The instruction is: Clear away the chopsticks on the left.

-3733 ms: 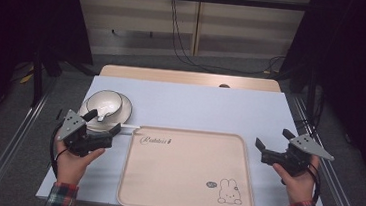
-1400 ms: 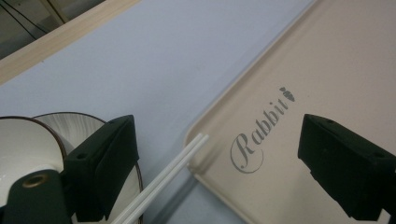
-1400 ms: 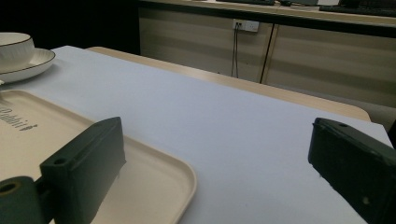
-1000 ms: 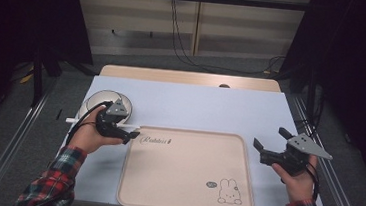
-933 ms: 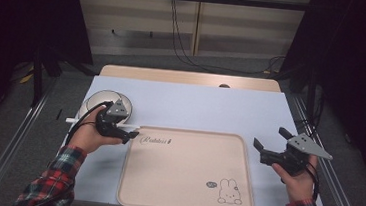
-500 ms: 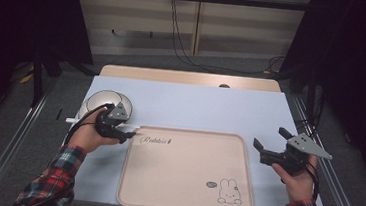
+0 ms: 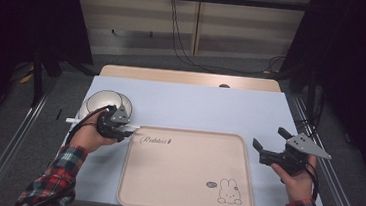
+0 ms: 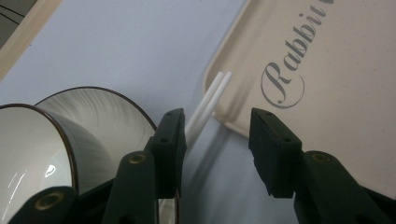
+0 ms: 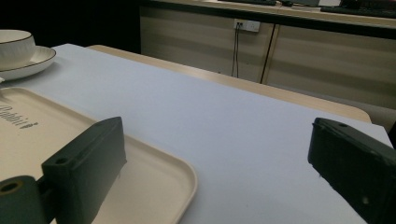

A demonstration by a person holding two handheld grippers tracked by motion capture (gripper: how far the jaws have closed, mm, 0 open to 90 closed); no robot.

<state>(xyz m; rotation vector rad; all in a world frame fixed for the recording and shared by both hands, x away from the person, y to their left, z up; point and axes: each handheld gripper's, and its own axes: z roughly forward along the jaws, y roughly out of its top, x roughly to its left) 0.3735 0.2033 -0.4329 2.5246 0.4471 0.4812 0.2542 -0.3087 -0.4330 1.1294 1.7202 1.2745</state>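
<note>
High view: left gripper (image 7: 118,127) at nine o'clock, over white chopsticks (image 7: 81,121) lying between bowl (image 7: 102,102) and tray (image 7: 188,168); right gripper (image 7: 273,152) at three o'clock, agape, empty.

Left gripper view: jaws half-closed, just been closing, straddling the chopsticks (image 8: 205,105), not visibly pinching.

Right gripper view: idle above the tray's (image 9: 154,161) corner.

Likely the grasping step; next, squeezing square, then lifting level.

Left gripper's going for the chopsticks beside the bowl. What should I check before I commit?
1. Chopsticks between left gripper jaws: ok, close to one jaw; the jaws have just been closing.
2. Pads pressing the chopsticks: not ok, not yet.
3. Both sticks lying together: ok.
4. Jaw apart from bowl: cannot tell.
5. Stick tips apart from tray: cannot tell.
6. Right gripper open, well aside: ok.
</note>
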